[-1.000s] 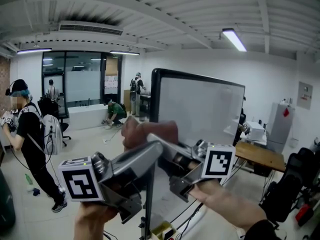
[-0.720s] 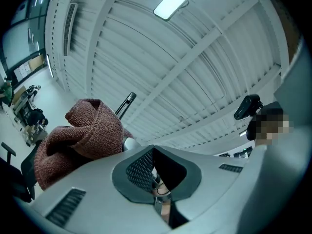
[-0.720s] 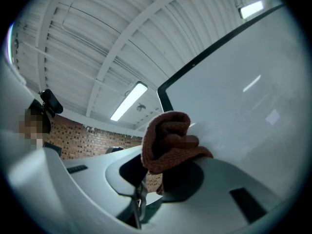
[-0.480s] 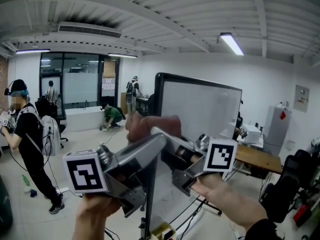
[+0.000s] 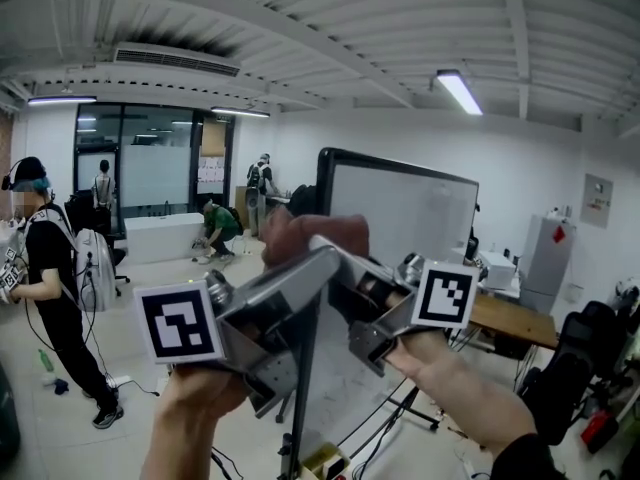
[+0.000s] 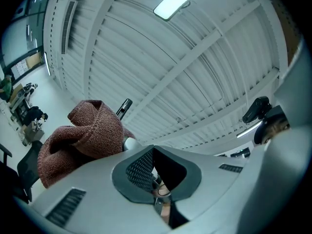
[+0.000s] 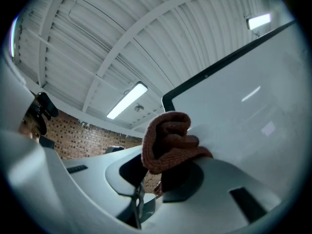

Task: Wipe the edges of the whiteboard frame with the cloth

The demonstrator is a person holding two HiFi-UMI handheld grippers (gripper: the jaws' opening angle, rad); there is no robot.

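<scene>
Right tongs (image 7: 165, 172) clamp the rust-brown cloth (image 7: 168, 138) by the whiteboard frame (image 5: 323, 180), near its top-left corner. Left tongs (image 6: 153, 155) are pinched together & empty, w/ the cloth just beside them. We judge the left-edge wipe is in hand; next calls for sliding along the frame w/ steady pressure. Can't tell if cloth touches the frame; board's bottom is cut off.

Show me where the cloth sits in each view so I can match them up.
Head view: cloth at centre, at the left edge of the whiteboard.
Left gripper view: middle left, beside the jaws, not between them.
Right gripper view: centre, pinched in the right hand-held gripper.
Shared landmark: the ribbed white ceiling, across the top of all three.
</scene>
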